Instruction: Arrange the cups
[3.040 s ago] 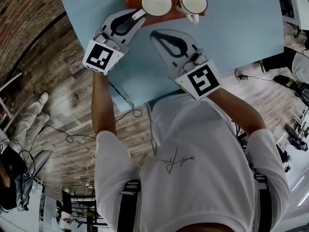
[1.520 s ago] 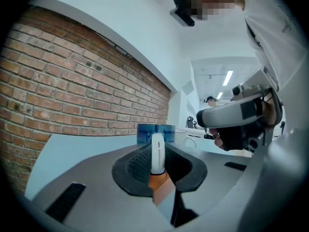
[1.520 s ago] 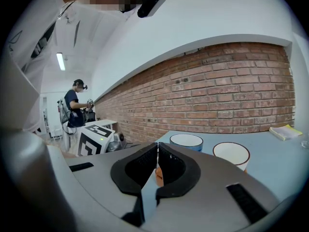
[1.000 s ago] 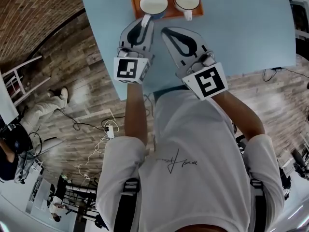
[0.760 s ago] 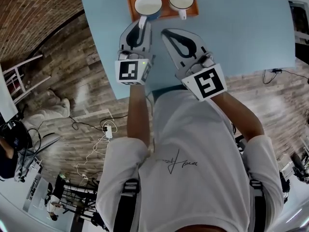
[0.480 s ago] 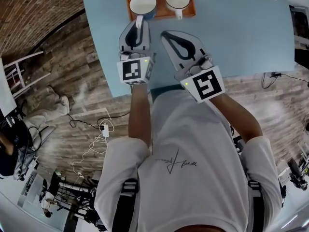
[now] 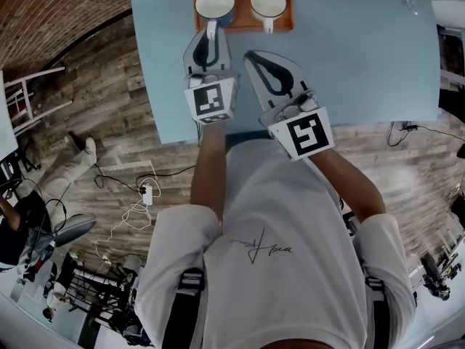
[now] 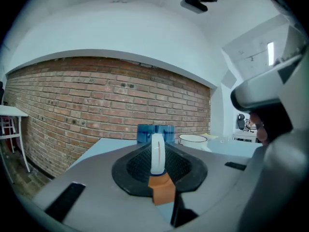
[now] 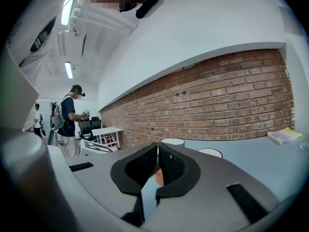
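Observation:
An orange tray (image 7: 243, 23) lies at the far side of the light blue table (image 7: 363, 64) with two cups on it. The blue cup (image 7: 215, 4), white inside, stands on the left, and its white handle (image 8: 158, 153) points back toward me. My left gripper (image 7: 211, 29) is shut on that handle, and the blue cup body (image 8: 155, 132) shows just beyond the jaws. The white cup (image 7: 267, 1) stands on the right, also with its handle toward me. My right gripper (image 7: 249, 53) hovers short of the tray, shut and empty (image 9: 157, 149).
The table's near edge (image 7: 218, 133) runs just below both grippers. A yellow book (image 9: 285, 135) lies at the table's far right. A brick wall runs behind the table. A person (image 9: 72, 115) stands by a white table (image 9: 108, 129). Cables (image 7: 138, 195) lie on the wooden floor.
My left gripper has swung from a slant on the left to straight behind the blue cup, turning the cup's handle toward me. The right gripper shifted only slightly.

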